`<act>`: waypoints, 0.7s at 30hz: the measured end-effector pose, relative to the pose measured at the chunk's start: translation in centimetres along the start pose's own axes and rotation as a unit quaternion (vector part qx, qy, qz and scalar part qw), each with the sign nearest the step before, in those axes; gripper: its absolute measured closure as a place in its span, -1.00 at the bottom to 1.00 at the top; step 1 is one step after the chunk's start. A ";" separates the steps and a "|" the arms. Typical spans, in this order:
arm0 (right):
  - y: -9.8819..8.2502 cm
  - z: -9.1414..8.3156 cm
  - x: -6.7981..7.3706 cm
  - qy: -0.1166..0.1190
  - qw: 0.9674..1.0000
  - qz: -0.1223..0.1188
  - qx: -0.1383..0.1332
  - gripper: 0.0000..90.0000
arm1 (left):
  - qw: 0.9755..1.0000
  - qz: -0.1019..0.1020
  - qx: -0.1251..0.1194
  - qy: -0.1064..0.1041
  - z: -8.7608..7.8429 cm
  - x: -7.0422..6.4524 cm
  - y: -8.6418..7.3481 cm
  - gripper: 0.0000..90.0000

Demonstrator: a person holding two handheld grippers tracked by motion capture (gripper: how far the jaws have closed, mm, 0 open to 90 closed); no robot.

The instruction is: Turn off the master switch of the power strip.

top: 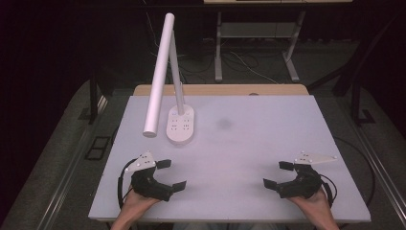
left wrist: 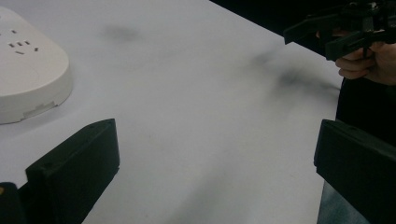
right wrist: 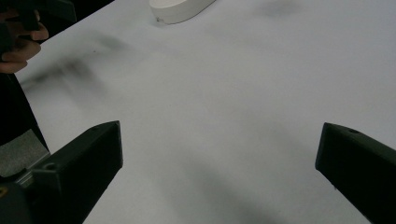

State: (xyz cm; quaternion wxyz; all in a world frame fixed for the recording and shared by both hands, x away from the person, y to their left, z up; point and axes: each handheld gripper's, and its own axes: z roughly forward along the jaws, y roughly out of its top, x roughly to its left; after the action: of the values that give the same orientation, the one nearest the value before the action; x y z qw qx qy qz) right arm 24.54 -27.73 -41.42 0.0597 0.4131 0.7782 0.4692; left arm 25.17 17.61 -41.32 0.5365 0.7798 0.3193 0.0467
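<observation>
Two hand-held grippers, left [top: 171, 175] and right [top: 278, 174], both agape, one white lamp [top: 181, 125], perhaps unlit

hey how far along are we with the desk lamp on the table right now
Nothing looks done yet. The desk lamp stands on its white base at the table's far left, untouched. In hand: nothing; the left gripper and right gripper sit near the table's front edge, jaws wide open and empty, well apart from the lamp. Left to do: reach the lamp and handle it, likely with the nearer left gripper.

Left gripper [top: 171, 175] and right gripper [top: 278, 174] low, jaws spread wide, facing inward.
</observation>
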 end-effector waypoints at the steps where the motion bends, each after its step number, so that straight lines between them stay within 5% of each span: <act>1: 0.0 0.0 0.0 0.000 1.000 0.000 0.000 -1.00 | 1.000 -0.001 0.001 0.001 0.0 0.0 0.0 -1.00; 21: -0.1 -0.1 -0.2 -0.010 1.000 0.004 -0.002 -1.00 | 0.999 -0.002 0.032 0.012 -0.3 1.2 1.8 -1.00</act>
State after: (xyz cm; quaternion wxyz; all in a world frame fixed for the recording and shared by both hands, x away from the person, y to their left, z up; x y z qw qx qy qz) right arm 24.55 -27.94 -41.47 0.0666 0.4205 0.7749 0.4672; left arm 26.79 18.09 -39.95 0.5077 0.7950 0.3290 0.0448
